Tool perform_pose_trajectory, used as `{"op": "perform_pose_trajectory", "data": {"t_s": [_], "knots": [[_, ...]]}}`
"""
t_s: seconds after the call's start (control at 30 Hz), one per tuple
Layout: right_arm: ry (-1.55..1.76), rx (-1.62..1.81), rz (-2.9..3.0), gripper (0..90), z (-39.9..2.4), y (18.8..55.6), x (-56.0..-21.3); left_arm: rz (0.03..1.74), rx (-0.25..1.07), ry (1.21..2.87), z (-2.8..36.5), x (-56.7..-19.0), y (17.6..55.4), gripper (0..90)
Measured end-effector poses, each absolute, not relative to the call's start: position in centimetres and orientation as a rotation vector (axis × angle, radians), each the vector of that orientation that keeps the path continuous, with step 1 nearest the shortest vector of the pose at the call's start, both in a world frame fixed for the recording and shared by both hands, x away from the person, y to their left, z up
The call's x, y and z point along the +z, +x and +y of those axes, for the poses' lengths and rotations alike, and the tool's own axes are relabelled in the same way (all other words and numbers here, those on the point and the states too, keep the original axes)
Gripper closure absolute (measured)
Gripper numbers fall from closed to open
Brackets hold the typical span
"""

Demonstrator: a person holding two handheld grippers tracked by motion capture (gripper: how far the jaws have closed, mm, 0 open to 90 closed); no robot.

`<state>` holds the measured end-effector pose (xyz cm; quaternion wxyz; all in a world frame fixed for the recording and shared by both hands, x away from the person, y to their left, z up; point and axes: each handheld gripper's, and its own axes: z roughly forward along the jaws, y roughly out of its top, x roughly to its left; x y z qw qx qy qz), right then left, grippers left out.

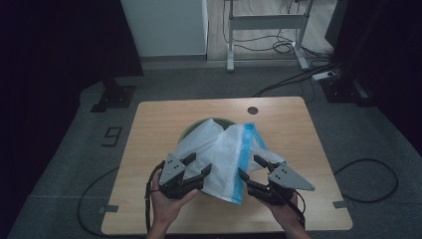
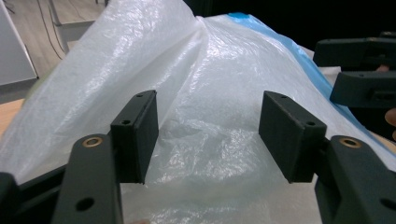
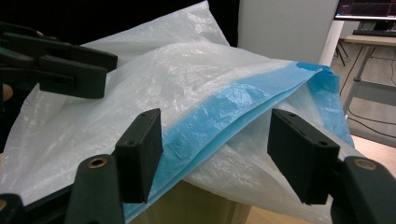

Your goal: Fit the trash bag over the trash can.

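The bag (image 1: 219,154) is thin, crinkled, glossy translucent white plastic with a blue band (image 3: 219,116); both tongs, left (image 1: 195,167) and right (image 1: 251,167), look matt black plastic; the tabletop (image 1: 149,129) is smooth pale wood-grain.

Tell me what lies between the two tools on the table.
In the high view, the white plastic bag with its blue band fills the stretch between the left tool and the right tool, draped over a green bin.

Translucent white plastic bag (image 1: 219,154) with a bright blue band (image 3: 224,112) along its edge; green bin (image 1: 191,129); light wood-grain bench (image 1: 149,149); black grippers, grey plates.
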<state>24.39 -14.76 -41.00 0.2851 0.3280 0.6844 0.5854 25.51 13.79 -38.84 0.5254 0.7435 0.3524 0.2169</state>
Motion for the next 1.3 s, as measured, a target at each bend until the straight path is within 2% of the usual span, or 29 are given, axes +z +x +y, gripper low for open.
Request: {"op": "perform_pose_trajectory", "data": {"t_s": [0.13, 0.3, 0.37, 0.47, 0.6, 0.7, 0.8, 0.93, 1.2, 1.3], "knots": [[0.873, 1.566, 1.822, 35.2, -14.8, 24.2, -40.9, 0.836, 0.53, 1.775, 13.8, -39.1, 25.4, 50.5], [0.873, 1.567, 1.814, 35.4, -14.9, 24.0, -40.8, 0.825, 0.521, 1.757, 14.2, -39.6, 25.4, 72.0], [0.876, 1.568, 1.814, 35.6, -15.0, 24.0, -40.8, 0.824, 0.515, 1.764, 14.2, -39.8, 25.5, 76.0], [0.885, 1.57, 1.812, 35.7, -15.3, 24.1, -40.9, 0.821, 0.507, 1.772, 14.2, -40.2, 25.6, 73.3], [0.893, 1.57, 1.81, 35.8, -15.4, 24.1, -41.1, 0.803, 0.502, 1.782, 13.8, -40.4, 25.5, 51.7], [0.895, 1.569, 1.809, 36.1, -15.5, 24.1, -41.1, 0.799, 0.519, 1.776, 13.6, -40.4, 25.1, 43.5], [0.896, 1.569, 1.808, 36.4, -15.5, 24.0, -41.2, 0.797, 0.535, 1.767, 13.5, -40.5, 24.9, 39.4], [0.903, 1.571, 1.8, 36.7, -15.6, 24.0, -41.2, 0.79, 0.506, 1.758, 13.7, -40.5, 24.8, 40.2], [0.911, 1.573, 1.793, 37.0, -15.7, 24.0, -41.2, 0.78, 0.399, 1.761, 14.1, -40.5, 25.2, 60.7], [0.914, 1.574, 1.788, 37.2, -15.7, 24.0, -41.2, 0.788, 0.409, 1.757, 14.1, -40.6, 25.2, 69.0]]}}
